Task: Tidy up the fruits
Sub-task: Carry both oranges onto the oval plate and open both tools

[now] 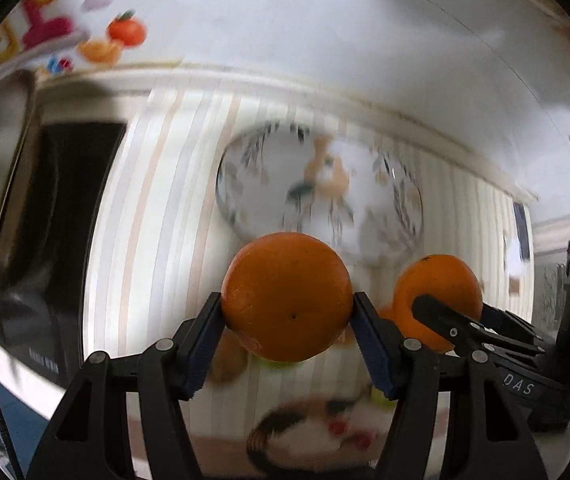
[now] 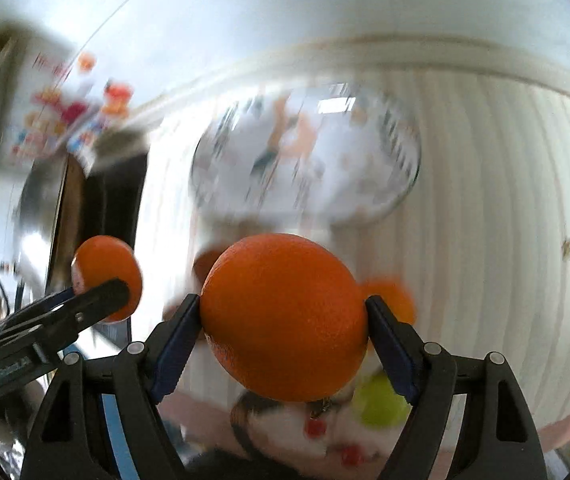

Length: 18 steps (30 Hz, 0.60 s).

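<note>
Currently I log two oranges aloft above the striped tabletop (image 1: 157, 200): left tool (image 1: 287, 312) clenched on one orange (image 1: 287, 296), right tool (image 2: 283, 320) on another orange (image 2: 285, 316); firm, round, roll-prone, gripped across their widest girth.

1. A striped cloth (image 1: 157, 208) in cream and tan covers the bench.
2. A clear glass plate (image 1: 317, 196) with a blurred printed pattern lies on the cloth.
3. A black-fronted appliance (image 1: 65, 240) stands at the left.
4. A colourful fruit-printed box (image 1: 57, 32) sits behind it.
</note>
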Motion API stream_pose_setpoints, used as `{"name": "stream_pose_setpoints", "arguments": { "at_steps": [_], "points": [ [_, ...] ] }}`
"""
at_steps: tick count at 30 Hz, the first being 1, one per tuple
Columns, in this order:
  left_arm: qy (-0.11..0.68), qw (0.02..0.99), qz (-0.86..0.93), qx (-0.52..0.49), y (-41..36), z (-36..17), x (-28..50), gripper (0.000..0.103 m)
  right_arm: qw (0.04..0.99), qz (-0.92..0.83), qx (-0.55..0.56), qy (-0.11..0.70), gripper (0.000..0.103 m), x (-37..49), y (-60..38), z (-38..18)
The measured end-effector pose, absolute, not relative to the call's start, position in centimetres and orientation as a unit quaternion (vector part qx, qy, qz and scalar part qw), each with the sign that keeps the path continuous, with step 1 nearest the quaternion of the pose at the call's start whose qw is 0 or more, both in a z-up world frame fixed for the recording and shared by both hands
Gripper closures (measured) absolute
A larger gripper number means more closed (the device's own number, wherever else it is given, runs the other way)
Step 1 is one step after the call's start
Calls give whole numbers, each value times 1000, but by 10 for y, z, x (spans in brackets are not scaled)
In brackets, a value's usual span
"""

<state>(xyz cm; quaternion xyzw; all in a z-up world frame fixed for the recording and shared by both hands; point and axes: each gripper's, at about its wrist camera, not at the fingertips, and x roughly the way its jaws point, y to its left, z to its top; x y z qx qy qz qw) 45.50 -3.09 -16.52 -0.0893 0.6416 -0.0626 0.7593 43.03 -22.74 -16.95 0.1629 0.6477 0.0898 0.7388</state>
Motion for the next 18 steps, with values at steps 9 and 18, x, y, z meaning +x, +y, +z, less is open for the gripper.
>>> {"name": "stream_pose_setpoints", "arguments": {
  "at_steps": [9,18],
  "points": [
    [694,714,-53,-81,-51,-249,560,42,730,30,167,662,19,531,-229,-228],
    [730,677,-42,-86,-49,-293,594,42,709,5,163,686,19,577,-223,-279]
  ]
}}
